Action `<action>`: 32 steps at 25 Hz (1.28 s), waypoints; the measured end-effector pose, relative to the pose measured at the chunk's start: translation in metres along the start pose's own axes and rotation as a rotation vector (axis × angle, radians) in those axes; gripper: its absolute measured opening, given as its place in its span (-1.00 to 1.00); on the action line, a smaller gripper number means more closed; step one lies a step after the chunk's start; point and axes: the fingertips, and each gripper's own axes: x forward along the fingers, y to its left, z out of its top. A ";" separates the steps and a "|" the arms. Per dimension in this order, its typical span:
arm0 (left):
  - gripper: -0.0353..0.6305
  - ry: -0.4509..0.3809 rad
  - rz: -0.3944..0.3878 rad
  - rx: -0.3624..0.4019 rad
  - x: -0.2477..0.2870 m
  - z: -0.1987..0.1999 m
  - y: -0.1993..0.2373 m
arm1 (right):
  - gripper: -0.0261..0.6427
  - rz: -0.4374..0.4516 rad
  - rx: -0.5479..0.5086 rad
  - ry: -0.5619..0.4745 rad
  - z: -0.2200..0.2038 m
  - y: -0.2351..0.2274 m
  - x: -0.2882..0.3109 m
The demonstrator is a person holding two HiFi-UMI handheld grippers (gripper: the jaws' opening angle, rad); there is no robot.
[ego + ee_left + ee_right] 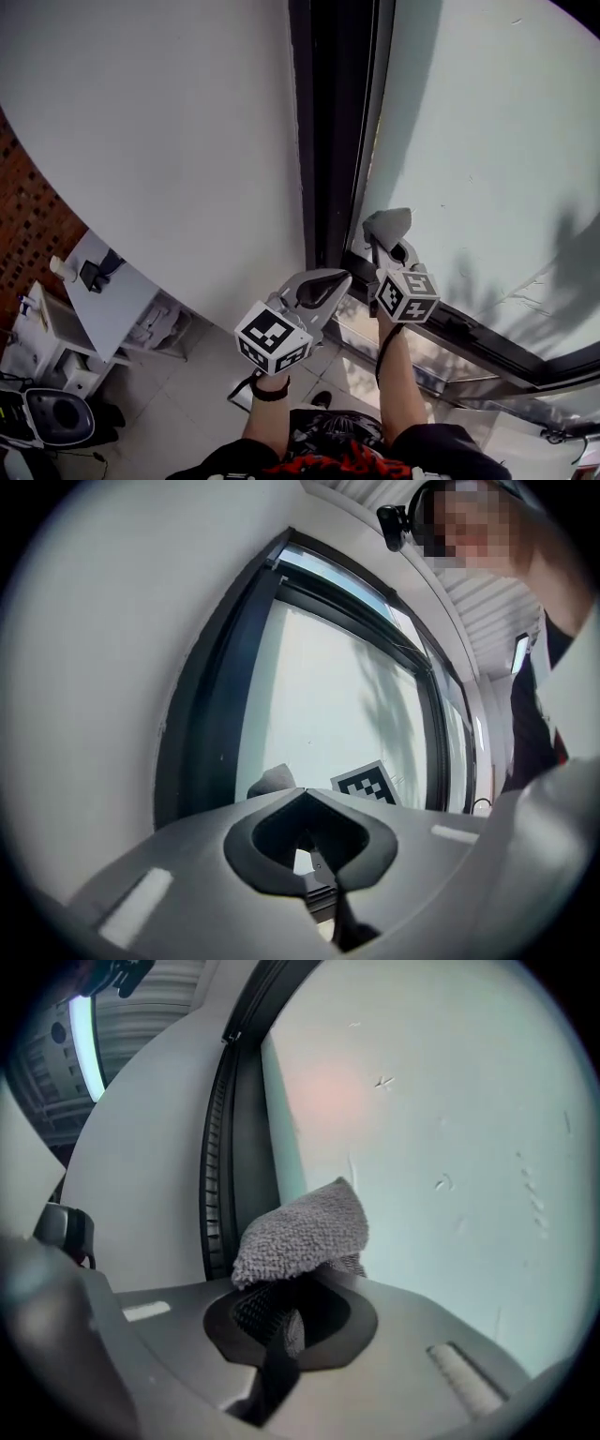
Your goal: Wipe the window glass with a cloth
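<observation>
Now: cloth [305, 1227] could slip

At the window glass [487, 141], low beside its frame [328, 131], the right gripper's [281, 1290] fingers pinch the cloth by one fold, so hard rubbing might tug it free. The left gripper's [302, 794] fingers sit pressed together, empty.

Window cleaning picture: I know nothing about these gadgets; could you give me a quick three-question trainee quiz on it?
1. True or false: the left gripper holds the cloth.
2. The cloth is nearest which part of the glass? A top edge; B middle; C corner by the dark frame.
3. Fill in: the left gripper's jaws are ____.
Key: 1 false, the right gripper holds it; 2 C; 3 shut.
</observation>
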 end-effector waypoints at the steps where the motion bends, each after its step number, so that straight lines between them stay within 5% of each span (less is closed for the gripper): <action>1: -0.89 0.000 -0.021 -0.005 0.006 0.000 -0.004 | -0.87 -0.011 -0.003 -0.007 0.004 -0.005 -0.006; 7: -0.89 -0.005 -0.143 -0.055 0.059 -0.004 -0.044 | -0.87 -0.092 -0.031 -0.064 0.029 -0.050 -0.063; 18: -0.89 0.059 -0.290 -0.022 0.132 -0.016 -0.130 | -0.87 -0.270 -0.042 -0.130 0.055 -0.132 -0.177; 32: -0.89 0.123 -0.640 0.003 0.234 -0.034 -0.321 | -0.87 -0.619 -0.009 -0.239 0.089 -0.271 -0.387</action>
